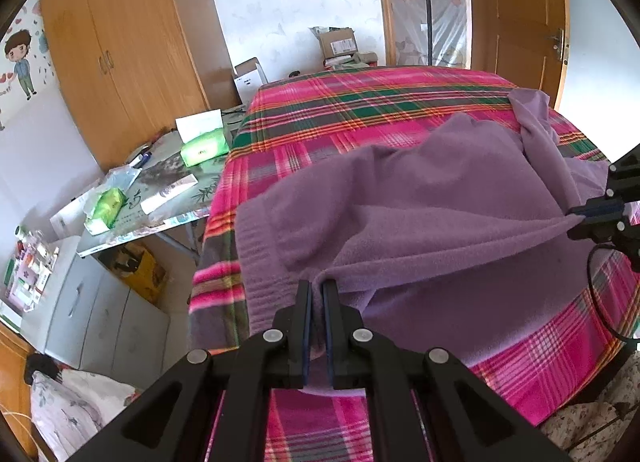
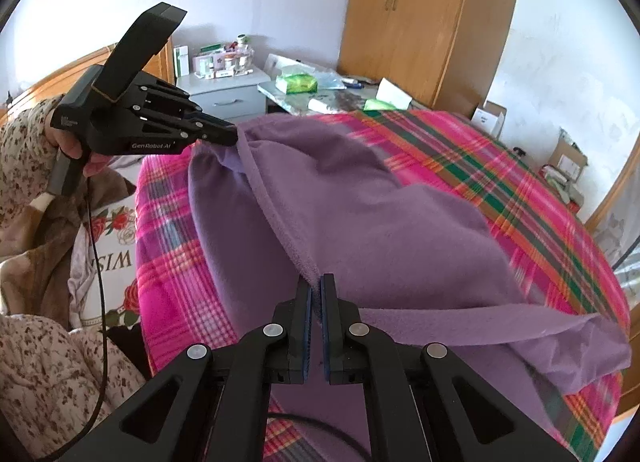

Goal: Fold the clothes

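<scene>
You've got the purple fleece garment (image 1: 420,198) pinched at two spots along one edge: left gripper (image 1: 317,290) fingers pressed tight on a fold of the fabric, right gripper (image 2: 316,286) fingers likewise clamped on the thick rolled edge. The edge stretches between the two as a taut ridge, so it looks like you're mid-fold, carrying that edge over the body of the garment.

Tips: keep both hands level w/ each other so the ridge stays straight, keep tension even, and lay the edge down flat on the rest of the cloth before letting go. Don't drag; the plaid bedspread (image 1: 360,102) could bunch under it.

Garment lies on the bed, approx. centre, soft and thick, ribbed hem on one side, one sleeve (image 2: 520,338) trailing loose toward the bed's edge. Tuck that in next, imo.
</scene>
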`<action>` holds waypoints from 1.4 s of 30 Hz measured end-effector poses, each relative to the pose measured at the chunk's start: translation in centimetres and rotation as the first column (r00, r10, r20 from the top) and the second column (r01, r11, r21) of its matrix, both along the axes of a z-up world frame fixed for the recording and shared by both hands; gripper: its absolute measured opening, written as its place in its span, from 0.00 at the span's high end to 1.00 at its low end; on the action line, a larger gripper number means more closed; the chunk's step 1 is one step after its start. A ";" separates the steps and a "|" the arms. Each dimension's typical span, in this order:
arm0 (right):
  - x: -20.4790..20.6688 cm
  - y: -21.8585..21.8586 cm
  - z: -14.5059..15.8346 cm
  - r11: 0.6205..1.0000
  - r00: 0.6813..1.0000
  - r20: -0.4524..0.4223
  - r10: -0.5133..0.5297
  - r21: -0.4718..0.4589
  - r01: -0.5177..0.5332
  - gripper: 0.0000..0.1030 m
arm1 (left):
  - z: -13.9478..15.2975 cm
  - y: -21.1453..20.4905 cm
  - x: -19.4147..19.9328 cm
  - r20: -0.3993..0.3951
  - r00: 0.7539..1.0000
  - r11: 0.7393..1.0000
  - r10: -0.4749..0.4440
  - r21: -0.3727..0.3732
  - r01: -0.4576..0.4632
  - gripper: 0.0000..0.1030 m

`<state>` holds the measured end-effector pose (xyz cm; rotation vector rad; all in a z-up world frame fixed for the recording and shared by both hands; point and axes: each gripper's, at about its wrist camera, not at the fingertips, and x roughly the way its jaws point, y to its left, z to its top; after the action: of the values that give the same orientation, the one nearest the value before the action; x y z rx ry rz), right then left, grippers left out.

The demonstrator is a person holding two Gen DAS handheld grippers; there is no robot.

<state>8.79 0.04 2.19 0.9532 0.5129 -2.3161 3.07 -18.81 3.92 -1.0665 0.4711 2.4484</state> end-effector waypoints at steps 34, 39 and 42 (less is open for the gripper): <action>0.8 5.0 -1.1 0.990 0.992 0.056 -0.109 -0.081 0.113 0.95 | -2.5 -8.0 -1.0 0.412 0.876 0.748 0.250 0.492 -0.445 0.67; -0.9 9.1 -1.2 0.934 0.950 0.133 -0.281 -0.189 0.303 0.94 | -2.5 -8.0 -0.9 0.412 0.869 0.743 0.275 0.482 -0.464 0.70; -1.5 10.3 -1.2 0.909 0.931 0.156 -0.330 -0.215 0.358 0.90 | -2.5 -8.1 -0.6 0.408 0.864 0.738 0.295 0.476 -0.478 0.72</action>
<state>7.28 10.37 0.98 1.1219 0.0076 -2.5375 2.43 -26.94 1.45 -1.3289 -0.6248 2.4313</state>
